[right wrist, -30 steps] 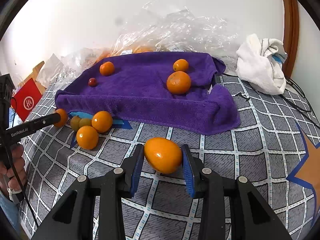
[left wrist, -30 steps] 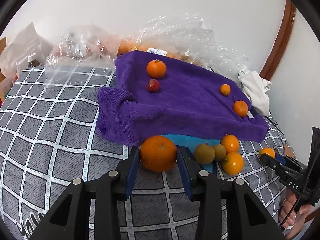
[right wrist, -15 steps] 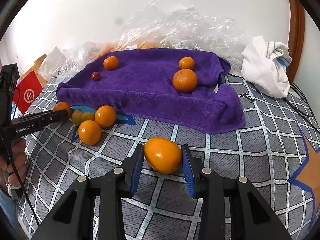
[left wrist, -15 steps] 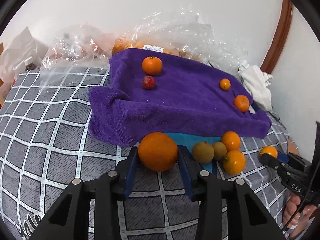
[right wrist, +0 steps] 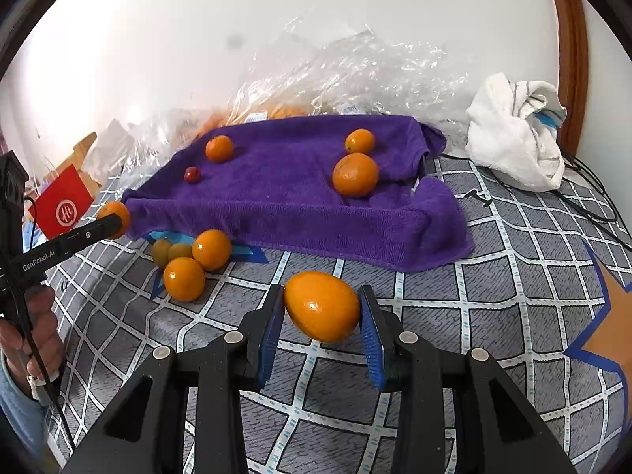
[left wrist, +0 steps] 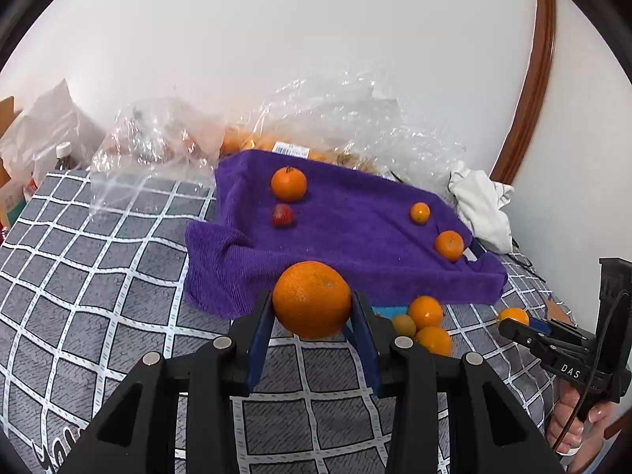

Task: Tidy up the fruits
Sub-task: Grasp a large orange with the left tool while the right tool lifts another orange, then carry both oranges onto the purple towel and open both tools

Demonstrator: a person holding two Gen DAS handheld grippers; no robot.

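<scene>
Carrying step: a round orange (left wrist: 311,305) is being clamped at frame centre by the left gripper (left wrist: 312,316), an oval one (right wrist: 322,306) by the right gripper (right wrist: 322,312), both seemingly being readied for placing on the purple towel (right wrist: 284,193) above.

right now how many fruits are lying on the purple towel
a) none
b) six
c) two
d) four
d: the purple towel carries four fruits: an orange and a small red fruit toward its left, plus a small orange and a bigger orange toward its right; the other loose fruits lie on the checked cover in front of it.
</scene>
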